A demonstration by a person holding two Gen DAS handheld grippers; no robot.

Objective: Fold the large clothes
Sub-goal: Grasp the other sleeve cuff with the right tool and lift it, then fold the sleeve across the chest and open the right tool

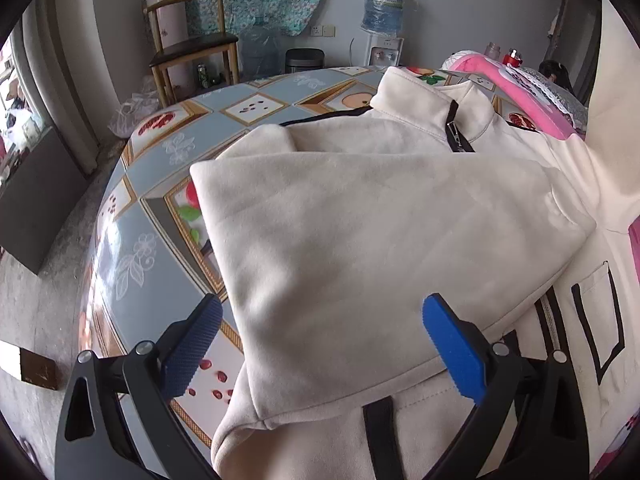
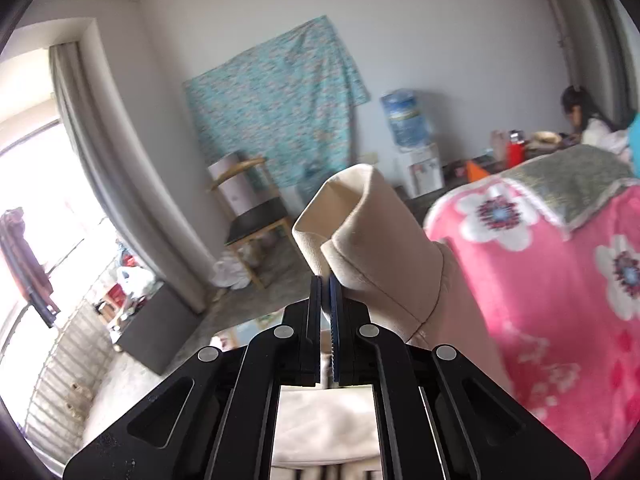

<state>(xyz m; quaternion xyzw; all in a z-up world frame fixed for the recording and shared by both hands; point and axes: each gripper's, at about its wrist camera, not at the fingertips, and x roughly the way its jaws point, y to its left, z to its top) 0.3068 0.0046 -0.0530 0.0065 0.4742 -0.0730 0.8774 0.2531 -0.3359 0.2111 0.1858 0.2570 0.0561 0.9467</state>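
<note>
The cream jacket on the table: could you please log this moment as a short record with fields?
garment: cream jacket, zip collar, black trim
surface: table with fruit-print cloth
fold state: left sleeve laid across the chest
left gripper: jaws open, above the folded sleeve, holding nothing
right gripper: jaws shut on the sleeve cuff, lifted in the air
nearby: pink floral blanket beside the jacket

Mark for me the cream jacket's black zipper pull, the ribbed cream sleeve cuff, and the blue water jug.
Black zipper pull (image 1: 453,130), left wrist view, metal slider at collar.
Ribbed cream sleeve cuff (image 2: 360,216), right wrist view, cuff's outer face.
Blue water jug (image 1: 383,4), left wrist view, bottle body.
</note>
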